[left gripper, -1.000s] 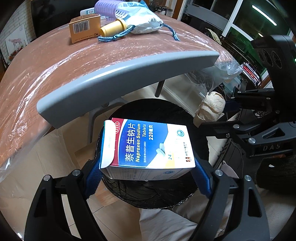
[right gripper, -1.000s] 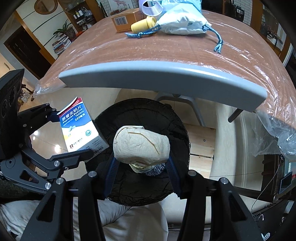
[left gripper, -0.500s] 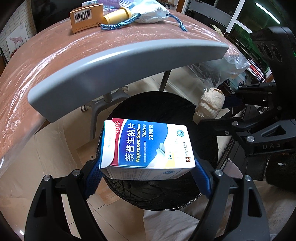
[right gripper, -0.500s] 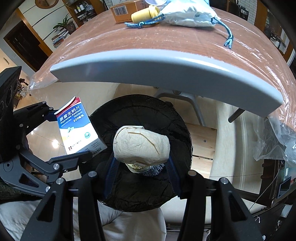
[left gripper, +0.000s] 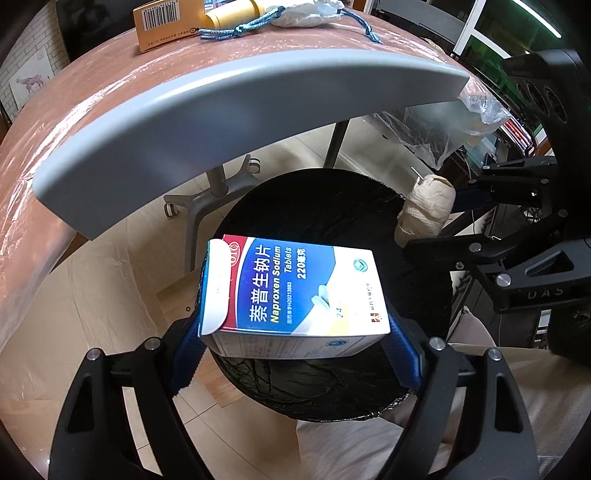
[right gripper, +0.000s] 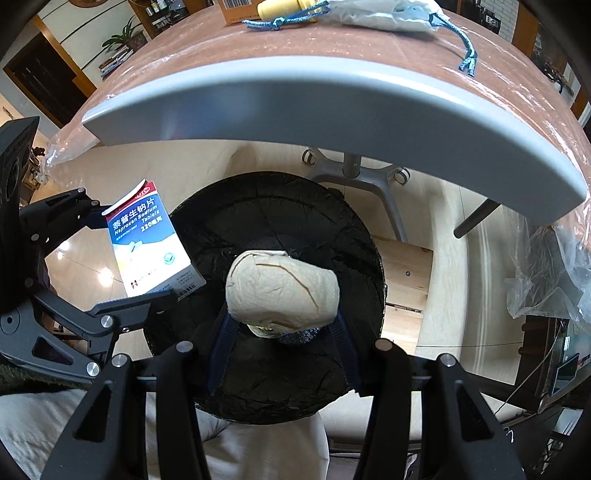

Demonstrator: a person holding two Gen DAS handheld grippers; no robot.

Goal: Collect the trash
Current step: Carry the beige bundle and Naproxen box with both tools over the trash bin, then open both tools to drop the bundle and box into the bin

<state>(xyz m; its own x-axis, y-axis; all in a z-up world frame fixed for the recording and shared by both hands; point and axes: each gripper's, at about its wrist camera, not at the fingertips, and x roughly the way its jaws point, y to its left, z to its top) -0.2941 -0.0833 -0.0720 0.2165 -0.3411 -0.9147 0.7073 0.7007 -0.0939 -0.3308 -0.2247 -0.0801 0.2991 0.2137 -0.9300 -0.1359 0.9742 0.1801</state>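
Looking through the left wrist camera, the left gripper (left gripper: pixel 295 354) is squeezing a medicine box (left gripper: pixel 295 291) between its blue pads. The box is blue, white and red (it says Naproxen Sodium on top). It hangs right over a round bin lined with a black bag (left gripper: pixel 332 206), which sits on the floor under the edge of the table (left gripper: pixel 221 107). Over at the right side, the right gripper (left gripper: pixel 452 218) holds a crumpled paper wad (left gripper: pixel 428 206) near the rim of the bin.

Through the right wrist camera, the right gripper (right gripper: pixel 282 328) is pinched narrow on the paper wad (right gripper: pixel 282 291), which hangs over the middle of the bin (right gripper: pixel 280 206). The left gripper (right gripper: pixel 129 258) with the medicine box (right gripper: pixel 147 247) is at the bin's left rim.

Both bits of trash are picked up and are above the bin, so I think the job is nearly done for these two. Neither has been dropped in yet. More stuff sits at the table's far end: an orange carton (left gripper: pixel 166 22), a yellow bottle (left gripper: pixel 236 9) and a white pouch with a blue cord (right gripper: pixel 380 14). I cannot tell if those are trash too.
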